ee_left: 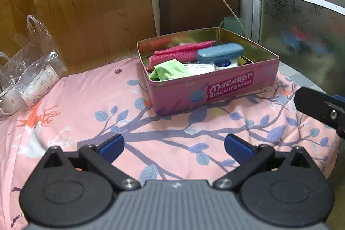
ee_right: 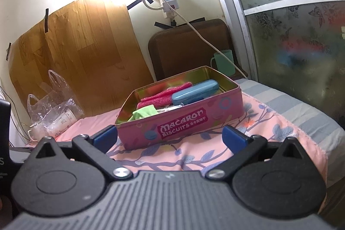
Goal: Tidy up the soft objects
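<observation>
Both the left gripper [ee_left: 174,144] and right gripper [ee_right: 169,137] hover with fingers spread wide and empty, short of the biscuit tin [ee_left: 215,87] on the bed [ee_left: 86,100], likely because its pink towel [ee_left: 179,53] and green cloth [ee_left: 170,71] await sorting.

The pink tin [ee_left: 215,87] reads "Macaron Biscuits" in white on a magenta label on its near side; small characters at the label's 3 o'clock are illegible.
</observation>
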`<state>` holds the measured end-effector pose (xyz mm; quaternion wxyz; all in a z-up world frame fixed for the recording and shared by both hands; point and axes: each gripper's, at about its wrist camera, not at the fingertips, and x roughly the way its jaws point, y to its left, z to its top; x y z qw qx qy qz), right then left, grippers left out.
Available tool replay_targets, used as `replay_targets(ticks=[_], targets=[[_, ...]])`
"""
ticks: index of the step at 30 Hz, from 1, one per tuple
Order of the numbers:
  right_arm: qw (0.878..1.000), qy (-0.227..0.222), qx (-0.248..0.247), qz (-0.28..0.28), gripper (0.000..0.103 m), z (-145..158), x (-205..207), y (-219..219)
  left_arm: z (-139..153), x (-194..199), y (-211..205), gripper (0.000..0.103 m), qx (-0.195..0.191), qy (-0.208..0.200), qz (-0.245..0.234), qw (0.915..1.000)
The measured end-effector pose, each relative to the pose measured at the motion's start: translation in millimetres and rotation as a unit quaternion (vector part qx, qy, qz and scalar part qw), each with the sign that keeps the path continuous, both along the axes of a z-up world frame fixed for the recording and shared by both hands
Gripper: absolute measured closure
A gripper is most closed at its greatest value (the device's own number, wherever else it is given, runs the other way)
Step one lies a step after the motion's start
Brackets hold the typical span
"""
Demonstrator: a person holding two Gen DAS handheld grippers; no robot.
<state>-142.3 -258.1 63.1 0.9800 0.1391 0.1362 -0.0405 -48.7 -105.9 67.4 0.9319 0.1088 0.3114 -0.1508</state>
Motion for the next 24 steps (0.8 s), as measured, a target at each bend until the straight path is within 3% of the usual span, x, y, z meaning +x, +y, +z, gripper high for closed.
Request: replay_targets(ticks=[18, 24], targets=[[1.000, 0.006, 0.003, -0.005, 0.000, -5, 9, -10, -5, 13, -7, 0.000, 0.006, 0.011, -0.001, 0.9999], [1.000, 0.011, 0.007, 0.001, 0.000, -9, 16, -12, -8, 17, -9, 0.000, 0.025, 0.006, 0.007, 0.9997]])
